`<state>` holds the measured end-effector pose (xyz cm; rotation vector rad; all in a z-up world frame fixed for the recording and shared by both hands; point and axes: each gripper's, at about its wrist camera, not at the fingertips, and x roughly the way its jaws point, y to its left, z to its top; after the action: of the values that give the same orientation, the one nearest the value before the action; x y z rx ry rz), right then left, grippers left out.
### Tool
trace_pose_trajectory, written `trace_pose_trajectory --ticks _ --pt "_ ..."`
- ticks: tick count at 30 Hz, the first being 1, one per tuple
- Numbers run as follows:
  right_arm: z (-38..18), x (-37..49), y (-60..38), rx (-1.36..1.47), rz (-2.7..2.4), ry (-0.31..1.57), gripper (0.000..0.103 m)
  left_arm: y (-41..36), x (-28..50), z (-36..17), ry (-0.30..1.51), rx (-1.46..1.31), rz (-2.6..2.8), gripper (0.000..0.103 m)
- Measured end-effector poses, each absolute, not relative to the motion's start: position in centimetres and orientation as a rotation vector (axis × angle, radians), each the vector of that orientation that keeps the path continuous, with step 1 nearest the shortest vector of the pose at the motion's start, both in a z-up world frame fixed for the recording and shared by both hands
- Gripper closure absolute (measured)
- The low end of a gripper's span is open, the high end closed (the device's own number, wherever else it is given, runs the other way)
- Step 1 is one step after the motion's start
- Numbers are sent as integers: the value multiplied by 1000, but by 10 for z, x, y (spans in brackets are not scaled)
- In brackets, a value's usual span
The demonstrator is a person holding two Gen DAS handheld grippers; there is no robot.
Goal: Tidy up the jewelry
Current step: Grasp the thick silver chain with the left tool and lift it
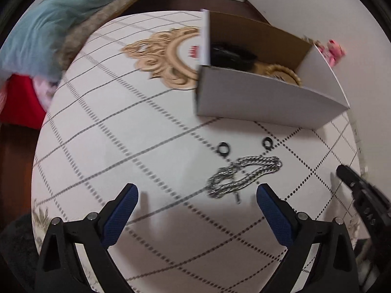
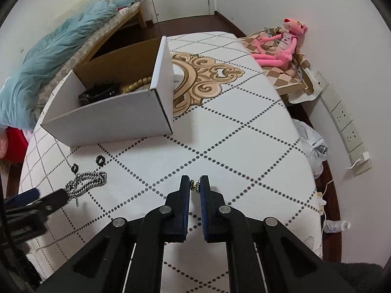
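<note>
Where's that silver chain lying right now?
The silver chain lies bunched on the tablecloth, just ahead of the open left tongs, with two small black rings between it and the white box.

The left wrist view is smeared with motion blur. The small gold piece (image 2: pixel 194 186) pinched in the right gripper (image 2: pixel 194 190) is too tiny to identify. The box (image 2: pixel 110 119) wall hides most of its black item (image 2: pixel 100 92) and beads (image 2: pixel 136 84).
</note>
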<state>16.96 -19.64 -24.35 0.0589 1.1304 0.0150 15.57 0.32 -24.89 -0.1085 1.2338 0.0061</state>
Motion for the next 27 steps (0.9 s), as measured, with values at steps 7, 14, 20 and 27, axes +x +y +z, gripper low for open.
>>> trace_pose_trajectory --ticks 7,14,20,27 --pt "-240 169 -208 75 -13 1132 94 -30 161 -254 1193 40 -79 50" --pt "-234 164 -212 96 -14 1122 94 -31 164 -246 1173 -35 -155 95" --pt "-210 161 -209 120 25 1080 94 -16 151 -216 1123 -122 -194 95" --pt "-177 161 -208 167 71 1031 95 5 148 -166 1044 -208 -231 95"
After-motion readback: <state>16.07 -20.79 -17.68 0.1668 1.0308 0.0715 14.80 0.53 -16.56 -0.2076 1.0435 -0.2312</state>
